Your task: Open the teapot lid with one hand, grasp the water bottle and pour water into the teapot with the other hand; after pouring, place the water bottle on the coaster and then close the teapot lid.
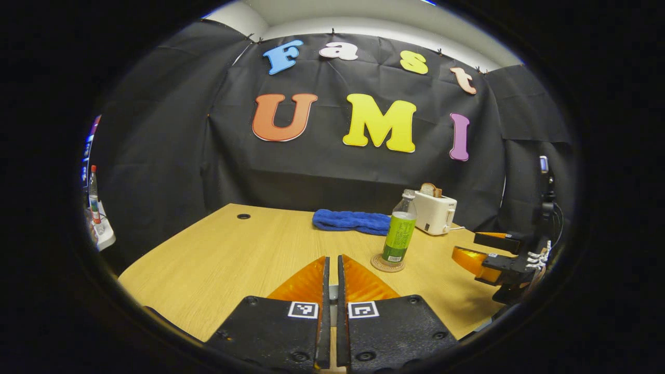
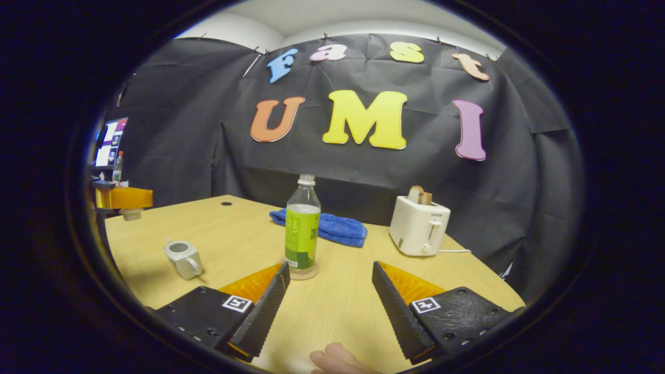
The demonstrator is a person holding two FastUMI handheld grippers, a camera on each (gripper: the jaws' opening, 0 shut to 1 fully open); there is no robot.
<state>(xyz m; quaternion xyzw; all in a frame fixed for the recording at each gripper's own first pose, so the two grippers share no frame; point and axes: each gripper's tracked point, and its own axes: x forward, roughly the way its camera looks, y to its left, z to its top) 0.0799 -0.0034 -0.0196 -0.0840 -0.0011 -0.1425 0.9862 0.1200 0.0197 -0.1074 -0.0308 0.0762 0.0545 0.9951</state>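
My left hand-held gripper [image 2: 123, 198] cut off at the edge, lid under it too blurred to tell.

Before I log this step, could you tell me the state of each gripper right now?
Left gripper: fingers nearly together; in the right gripper view it carries the teapot lid.
Right gripper: open, empty, short of the water bottle.

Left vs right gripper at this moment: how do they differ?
The left gripper has its jaws nearly closed; the right gripper has its jaws wide apart. The left gripper holds what looks like the teapot lid; the right gripper holds nothing, with the water bottle upright on the coaster just ahead. Both hover above the table.
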